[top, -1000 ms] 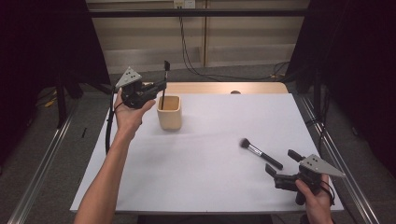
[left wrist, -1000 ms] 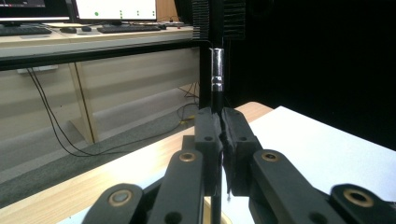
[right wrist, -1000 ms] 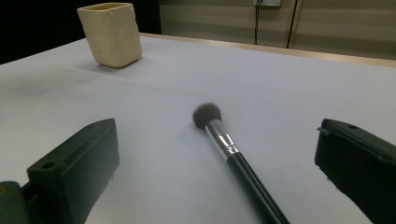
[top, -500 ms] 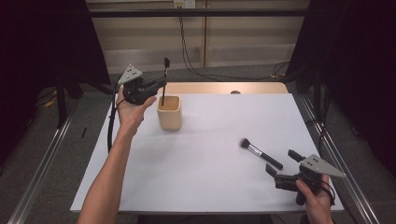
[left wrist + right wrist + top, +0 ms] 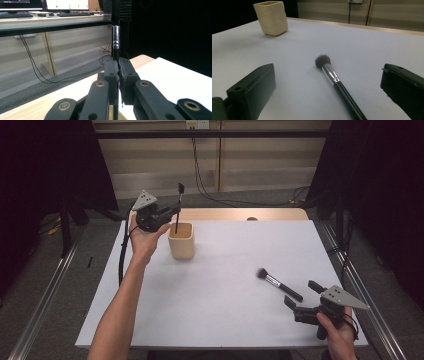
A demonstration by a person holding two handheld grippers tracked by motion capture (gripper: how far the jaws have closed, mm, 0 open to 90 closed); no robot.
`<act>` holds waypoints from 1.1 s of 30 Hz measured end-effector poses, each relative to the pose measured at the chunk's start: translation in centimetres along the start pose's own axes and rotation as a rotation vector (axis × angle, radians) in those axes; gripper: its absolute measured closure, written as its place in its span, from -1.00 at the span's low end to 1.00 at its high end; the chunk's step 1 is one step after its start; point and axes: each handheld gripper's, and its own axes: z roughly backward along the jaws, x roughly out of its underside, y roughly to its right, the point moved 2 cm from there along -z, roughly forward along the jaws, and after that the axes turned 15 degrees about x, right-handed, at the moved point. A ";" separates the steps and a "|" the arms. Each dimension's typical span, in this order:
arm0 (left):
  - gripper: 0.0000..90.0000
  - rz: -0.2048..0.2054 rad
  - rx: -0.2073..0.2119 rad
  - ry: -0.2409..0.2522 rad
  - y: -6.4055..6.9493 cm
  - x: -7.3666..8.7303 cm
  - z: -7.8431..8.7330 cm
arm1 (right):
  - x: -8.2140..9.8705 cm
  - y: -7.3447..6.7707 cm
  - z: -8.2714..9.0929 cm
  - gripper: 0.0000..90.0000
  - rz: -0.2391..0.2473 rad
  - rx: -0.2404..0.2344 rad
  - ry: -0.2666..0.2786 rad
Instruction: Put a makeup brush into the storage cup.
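Brush [image 5: 178, 210] pinched upright in the left gripper [image 5: 172, 213], jaws shut tight on its handle, lower end over the cup [image 5: 181, 241], probably just inside the mouth; hard to confirm from above. Lower straight, keep it vertical, release only once it's well down so the cup doesn't tip. Second brush [image 5: 279, 284] lies flat right of centre, right gripper [image 5: 301, 297] wide open just beyond its handle end, holding nothing.

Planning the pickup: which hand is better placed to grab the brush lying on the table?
Right. Its claw is open with the brush lying between its jaws; the left claw is shut on another brush at the cup.
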 end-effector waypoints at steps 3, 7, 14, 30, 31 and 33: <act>0.90 0.001 0.000 -0.010 0.0 0.2 -0.2 | 0.0 0.1 0.1 -1.00 -0.003 0.002 0.004; 0.90 0.008 0.008 -0.013 0.0 0.5 -0.4 | 0.0 0.1 0.0 -1.00 0.003 -0.001 0.002; 0.90 0.018 0.008 -0.020 -0.3 1.1 -0.4 | 0.0 0.1 0.0 -1.00 0.003 0.000 -0.002; 0.90 0.027 0.008 -0.059 -0.5 2.7 -0.9 | 0.0 0.1 0.1 -1.00 0.002 0.000 -0.002; 0.90 0.031 0.006 -0.061 -0.6 2.8 -0.9 | 0.0 0.1 0.1 -1.00 0.003 0.001 -0.001; 0.90 0.025 0.010 -0.067 -0.6 3.0 -0.8 | 0.0 0.1 0.0 -1.00 0.002 0.002 -0.002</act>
